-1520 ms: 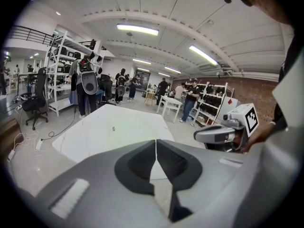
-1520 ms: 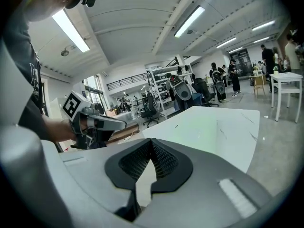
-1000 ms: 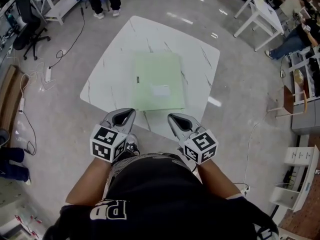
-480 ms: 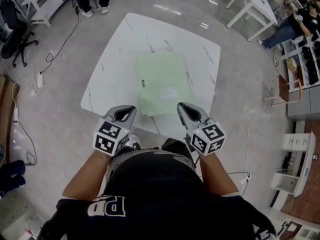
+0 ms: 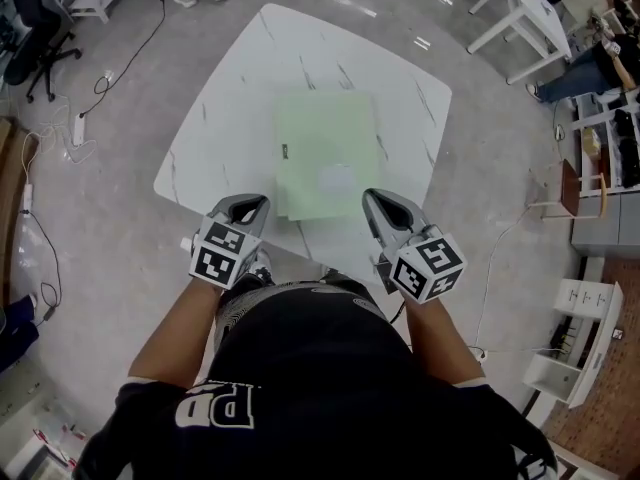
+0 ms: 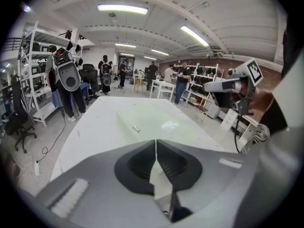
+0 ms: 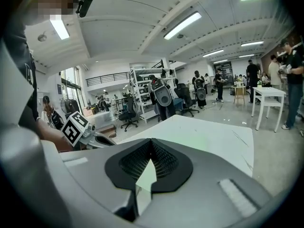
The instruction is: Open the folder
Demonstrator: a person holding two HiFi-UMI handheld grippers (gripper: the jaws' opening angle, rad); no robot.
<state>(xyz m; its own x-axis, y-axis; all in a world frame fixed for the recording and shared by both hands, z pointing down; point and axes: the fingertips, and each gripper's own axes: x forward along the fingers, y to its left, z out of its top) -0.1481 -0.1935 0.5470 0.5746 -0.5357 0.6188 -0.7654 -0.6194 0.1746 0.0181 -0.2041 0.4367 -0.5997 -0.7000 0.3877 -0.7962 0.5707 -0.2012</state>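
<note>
A pale green folder (image 5: pixel 325 153) lies closed and flat on the white marble table (image 5: pixel 225 98), with a small dark tab on its left edge. My left gripper (image 5: pixel 251 205) hovers at the table's near edge, just left of the folder's near corner, shut and holding nothing. My right gripper (image 5: pixel 383 201) is at the folder's near right corner, also shut and holding nothing. In the left gripper view the folder (image 6: pixel 156 122) lies ahead of the shut jaws, with the right gripper (image 6: pixel 228 84) off to the right. The right gripper view shows the folder (image 7: pixel 202 137) and the left gripper (image 7: pixel 90 137).
A second white table (image 5: pixel 530 18) stands at the far right, with a seated person (image 5: pixel 595 68) beside it. An office chair (image 5: pixel 30 18) and floor cables (image 5: pixel 100 98) are on the left. Shelves and drawer units (image 5: pixel 590 308) line the right side.
The two grippers have drawn a little further apart, the right one shifting rightward along the folder's near edge. Both stay shut. The folder has not moved.
</note>
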